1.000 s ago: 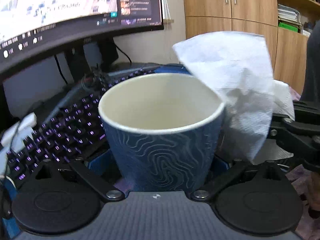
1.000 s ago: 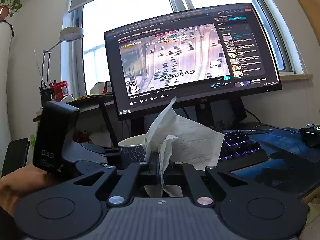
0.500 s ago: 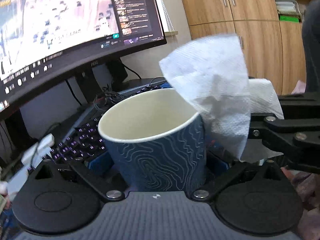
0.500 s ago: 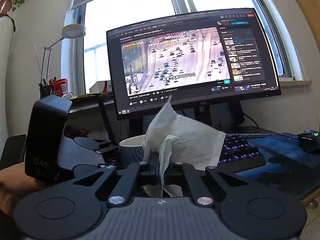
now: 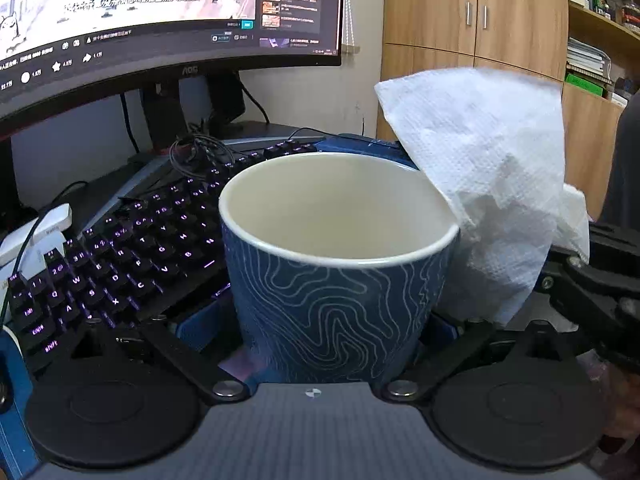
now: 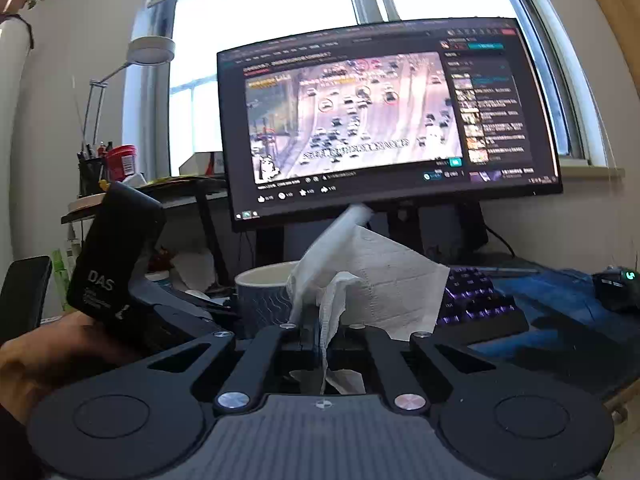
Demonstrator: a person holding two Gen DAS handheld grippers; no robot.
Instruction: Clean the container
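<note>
A glossy blue cup (image 5: 336,276) with white contour lines sits clamped between the left gripper (image 5: 332,344) jaws; at three o'clock, the right gripper (image 6: 322,336), fully closed, pinches dimpled white tissue (image 5: 492,184).

Bright window (image 6: 260,40) glare; fisheye-warped, soft edges.

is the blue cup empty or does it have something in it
Empty as far as shown: the blue cup has a clean cream inside with no liquid visible, though its bottom is hidden. The tissue is outside, beside the rim.
</note>
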